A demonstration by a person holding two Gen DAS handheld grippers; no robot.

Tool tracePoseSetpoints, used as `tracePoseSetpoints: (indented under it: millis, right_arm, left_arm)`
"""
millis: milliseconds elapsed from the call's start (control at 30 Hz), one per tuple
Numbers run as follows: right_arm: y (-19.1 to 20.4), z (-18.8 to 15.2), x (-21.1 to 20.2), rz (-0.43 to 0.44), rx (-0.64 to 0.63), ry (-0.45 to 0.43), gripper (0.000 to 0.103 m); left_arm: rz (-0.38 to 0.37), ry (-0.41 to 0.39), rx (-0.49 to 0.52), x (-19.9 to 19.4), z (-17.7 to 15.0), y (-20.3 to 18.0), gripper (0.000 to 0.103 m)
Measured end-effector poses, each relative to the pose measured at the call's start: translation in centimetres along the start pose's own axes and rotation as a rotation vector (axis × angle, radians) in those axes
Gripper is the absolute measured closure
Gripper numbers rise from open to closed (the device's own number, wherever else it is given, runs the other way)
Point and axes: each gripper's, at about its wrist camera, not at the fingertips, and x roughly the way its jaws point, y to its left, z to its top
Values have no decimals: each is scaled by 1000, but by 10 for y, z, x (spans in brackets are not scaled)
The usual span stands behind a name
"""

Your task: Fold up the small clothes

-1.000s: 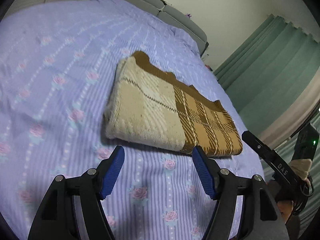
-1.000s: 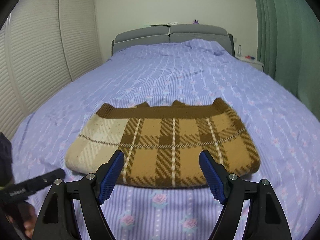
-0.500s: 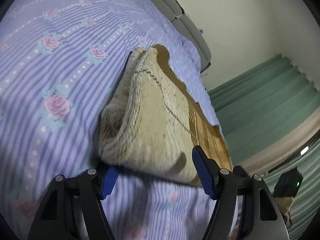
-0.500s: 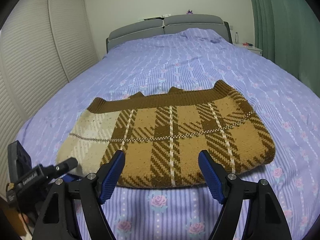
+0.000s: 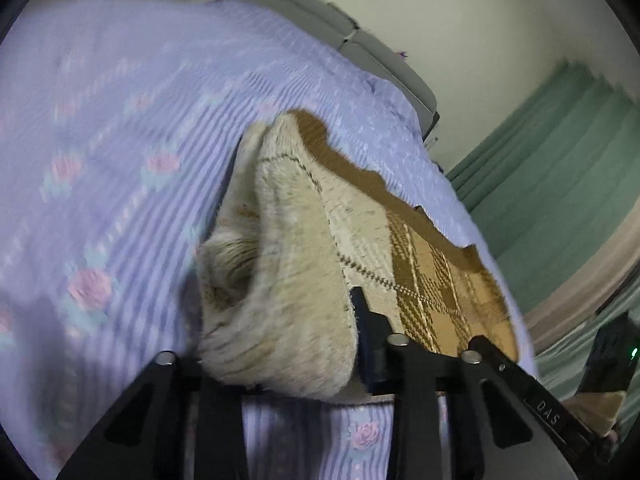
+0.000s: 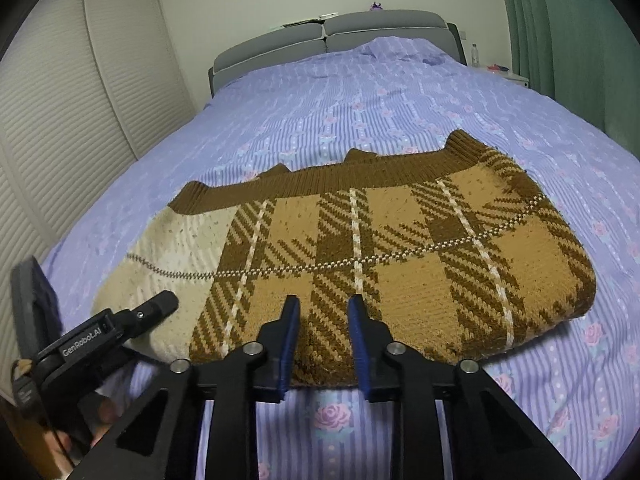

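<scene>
While the left tool (image 5: pixel 276 364) clamps the cream near corner of the folded plaid sweater (image 5: pixel 320 264), that corner bunches up between its fingers, one finger hidden under the knit. Left wrist view is motion-blurred. The right tool (image 6: pixel 323 344) sits at the sweater's (image 6: pixel 360 248) near edge, jaws narrow, blue pads (image 6: pixel 290 336) over the brown plaid; cannot tell if they pinch any fabric. The left tool (image 6: pixel 120 328) shows in the right wrist view at the sweater's cream end. The sweater lies folded across the bed (image 6: pixel 360 92), brown ribbed hem toward the grey headboard (image 6: pixel 332 36). Bedspread is lilac striped with pink roses. Green curtain (image 5: pixel 560 168) beside the bed, louvered wardrobe doors (image 6: pixel 72 92) on the other side.
</scene>
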Motion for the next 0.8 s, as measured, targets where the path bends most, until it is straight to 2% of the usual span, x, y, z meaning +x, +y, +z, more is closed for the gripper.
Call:
tracePoseSetpoints:
  millis: [100, 200, 500, 600, 667, 800]
  right_arm:
    - [4, -3, -3, 18, -24, -18, 84]
    - [11, -6, 3, 101, -34, -5, 89]
    - [2, -9, 33, 176, 12, 63, 91]
    - [-7, -4, 27, 212, 20, 68, 92]
    - [-21, 2, 4, 191, 29, -4, 92]
    - [-62, 12, -34, 94, 32, -84, 92]
  left_arm:
    - [36, -36, 104, -10, 6, -23, 77]
    - [58, -55, 197, -15, 9, -41, 77]
    - [48, -74, 388, -25, 12, -96, 78]
    - [58, -94, 441, -24, 16, -121, 78]
    - [54, -97, 455, -19, 21, -136, 78]
    - [71, -99, 480, -1, 21, -167, 78]
